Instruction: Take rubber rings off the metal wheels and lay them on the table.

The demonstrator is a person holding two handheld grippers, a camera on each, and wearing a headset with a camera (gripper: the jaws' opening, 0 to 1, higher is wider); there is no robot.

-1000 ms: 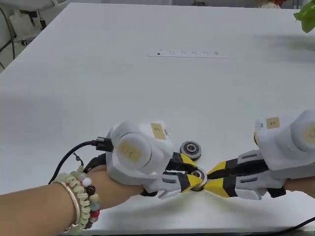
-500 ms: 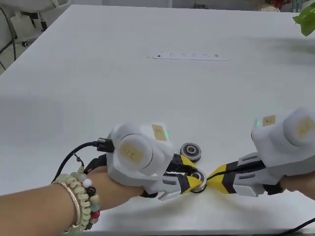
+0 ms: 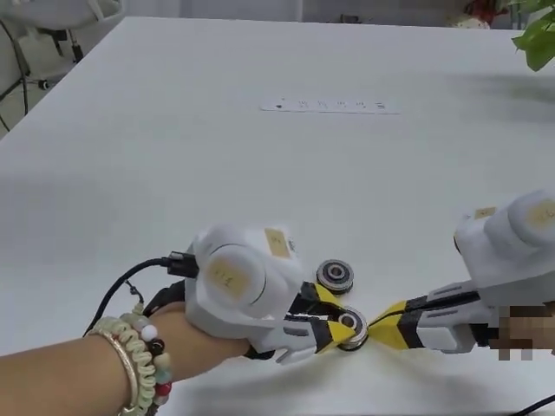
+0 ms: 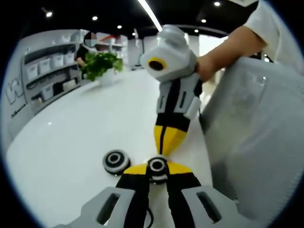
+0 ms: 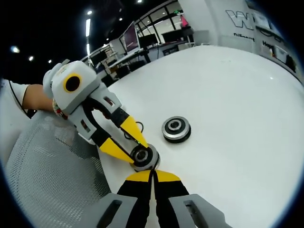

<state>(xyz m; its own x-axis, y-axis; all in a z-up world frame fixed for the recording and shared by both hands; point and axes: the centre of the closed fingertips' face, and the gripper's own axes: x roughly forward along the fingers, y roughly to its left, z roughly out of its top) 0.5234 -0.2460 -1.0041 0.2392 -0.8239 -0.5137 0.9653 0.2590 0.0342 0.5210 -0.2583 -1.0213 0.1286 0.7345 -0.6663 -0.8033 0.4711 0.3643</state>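
A small metal wheel (image 3: pixel 354 321) with a black rubber ring sits between the yellow tips of my left gripper (image 3: pixel 340 324), which is shut on it just above the white table (image 3: pixel 260 182). The left gripper view shows this wheel (image 4: pixel 157 165) clamped at the tips of the left gripper (image 4: pixel 157 171). My right gripper (image 3: pixel 375 328) faces it from the right, jaws together, tips touching the wheel's rim (image 5: pixel 144 156); whether the right gripper (image 5: pixel 152 174) pinches the ring is hidden. A second wheel (image 3: pixel 335 274) lies flat on the table just behind.
A white power strip (image 3: pixel 329 106) lies far back on the table. Green leaves (image 3: pixel 538 35) hang over the far right corner. The table's near edge runs just below both grippers. A black cable (image 3: pixel 130 279) trails from the left gripper. A grey mesh chair (image 5: pixel 47 166) stands close.
Both grippers have sunk slightly toward the near edge and the right one has drawn a little to the right. The wheel stays in the left jaws. The camera has shifted.
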